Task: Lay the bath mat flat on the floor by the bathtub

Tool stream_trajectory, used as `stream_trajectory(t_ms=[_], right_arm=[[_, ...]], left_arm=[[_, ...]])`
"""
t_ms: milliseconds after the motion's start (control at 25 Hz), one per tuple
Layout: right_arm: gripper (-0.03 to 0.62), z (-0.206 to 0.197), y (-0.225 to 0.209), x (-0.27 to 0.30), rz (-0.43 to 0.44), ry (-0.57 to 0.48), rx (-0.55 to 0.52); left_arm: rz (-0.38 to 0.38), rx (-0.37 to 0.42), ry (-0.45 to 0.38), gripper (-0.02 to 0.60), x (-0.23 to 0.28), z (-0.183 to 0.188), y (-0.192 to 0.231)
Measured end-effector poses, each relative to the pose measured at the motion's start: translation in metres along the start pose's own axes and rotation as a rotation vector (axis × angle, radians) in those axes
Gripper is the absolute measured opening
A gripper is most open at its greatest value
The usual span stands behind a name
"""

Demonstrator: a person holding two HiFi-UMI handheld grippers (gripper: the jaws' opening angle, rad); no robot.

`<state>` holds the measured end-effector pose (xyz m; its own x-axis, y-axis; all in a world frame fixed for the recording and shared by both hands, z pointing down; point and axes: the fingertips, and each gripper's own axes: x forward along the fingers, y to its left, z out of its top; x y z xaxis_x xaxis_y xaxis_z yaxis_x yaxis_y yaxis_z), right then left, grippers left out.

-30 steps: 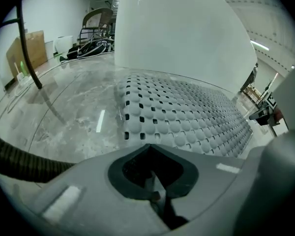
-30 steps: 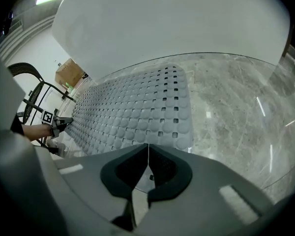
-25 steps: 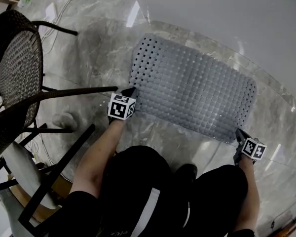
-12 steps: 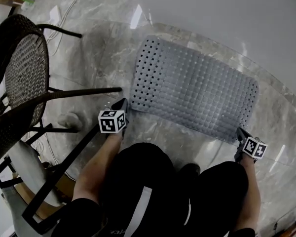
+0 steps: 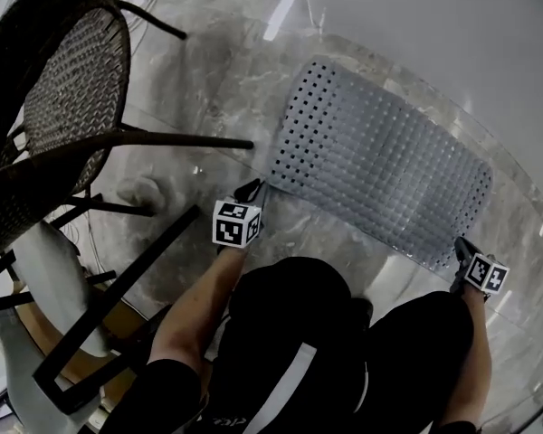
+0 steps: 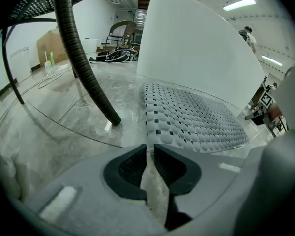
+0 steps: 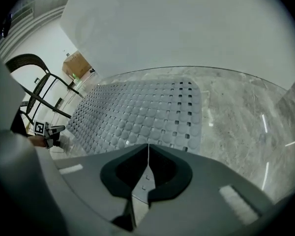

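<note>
The mat (image 5: 380, 174) is laid flat on the floor (image 5: 208, 89) beside the tub (image 5: 452, 16). Its 5 o'clock corner is pinched by the closed right claw (image 5: 458, 242). The left claw (image 5: 253, 189), at 8 o'clock, has just been opened slightly, with the mat's edge loose between its tips. Only the release seems left.

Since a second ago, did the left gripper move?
Yes. The left gripper drew back from the chair leg toward the person; its jaws have just been opening, bath mat corner at their tips.

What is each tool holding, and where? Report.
Right tool pinches one mat corner. Left tool: jaws have just been opening at the other near corner, gripping nothing.
</note>
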<state>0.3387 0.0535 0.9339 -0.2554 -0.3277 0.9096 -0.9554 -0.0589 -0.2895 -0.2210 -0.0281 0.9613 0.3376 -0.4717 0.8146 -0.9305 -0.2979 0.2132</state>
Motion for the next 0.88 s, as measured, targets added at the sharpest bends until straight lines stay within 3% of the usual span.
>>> stream_trajectory(t_ms=[280, 440, 880], right_arm=[[0.008, 0.036, 0.020, -0.010, 0.004, 0.006, -0.099], [0.008, 0.040, 0.035, -0.011, 0.021, 0.016, -0.139], [0.009, 0.032, 0.044, -0.014, 0.039, -0.005, -0.104]], left_arm=[[0.015, 0.132, 0.047, 0.066, 0.008, -0.030, 0.002], [0.026, 0.180, 0.033, 0.069, 0.022, -0.024, 0.005], [0.000, 0.295, 0.039, 0.074, 0.027, -0.020, -0.002]])
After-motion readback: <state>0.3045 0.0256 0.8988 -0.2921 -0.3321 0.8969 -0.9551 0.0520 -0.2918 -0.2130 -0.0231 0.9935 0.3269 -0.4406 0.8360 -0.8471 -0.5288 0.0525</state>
